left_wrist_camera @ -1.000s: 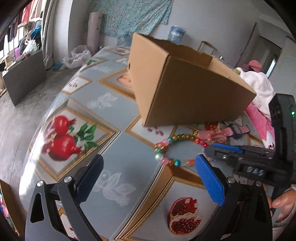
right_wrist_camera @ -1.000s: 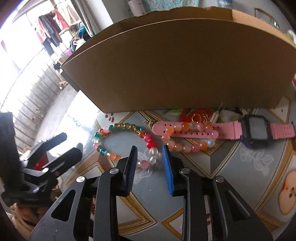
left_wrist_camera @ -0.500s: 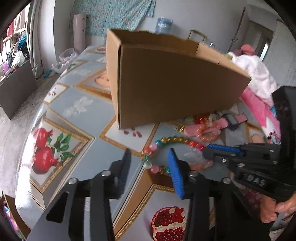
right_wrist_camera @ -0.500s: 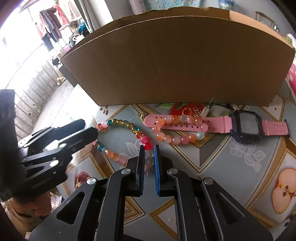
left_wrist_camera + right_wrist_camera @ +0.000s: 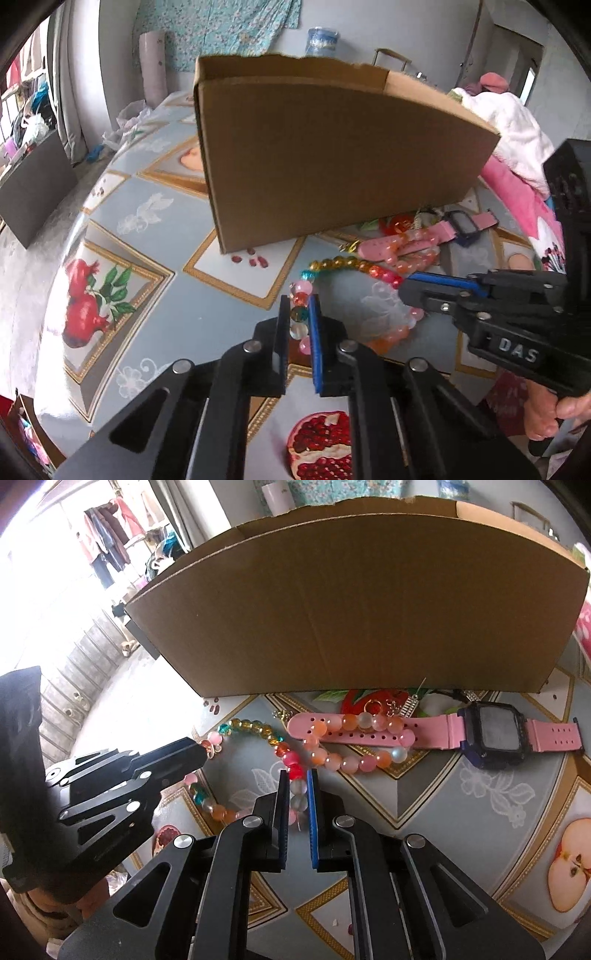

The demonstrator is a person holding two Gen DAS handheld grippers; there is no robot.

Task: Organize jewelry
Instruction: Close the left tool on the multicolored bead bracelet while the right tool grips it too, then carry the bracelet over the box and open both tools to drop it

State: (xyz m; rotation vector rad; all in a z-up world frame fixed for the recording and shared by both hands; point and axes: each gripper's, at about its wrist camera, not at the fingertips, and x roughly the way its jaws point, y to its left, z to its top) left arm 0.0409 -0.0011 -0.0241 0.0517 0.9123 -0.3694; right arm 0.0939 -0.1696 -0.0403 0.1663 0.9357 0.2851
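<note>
Pinching opposite sides of the beaded bracelet (image 5: 258, 734), the just-closed left hand-held gripper (image 5: 299, 317) and right hand-held gripper (image 5: 297, 790) crowd the cardboard box (image 5: 369, 609) front edge.

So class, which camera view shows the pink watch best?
The right wrist view: the pink watch lies whole, face and both straps visible. In the left wrist view the pink watch is small, near the cardboard box, partly under beads.

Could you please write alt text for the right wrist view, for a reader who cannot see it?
The right gripper is shut on a multicoloured bead bracelet lying on a fruit-patterned tablecloth, while the left gripper pinches the same bracelet's far side. Behind lie a pink watch, a peach bead bracelet and a cardboard box.
</note>
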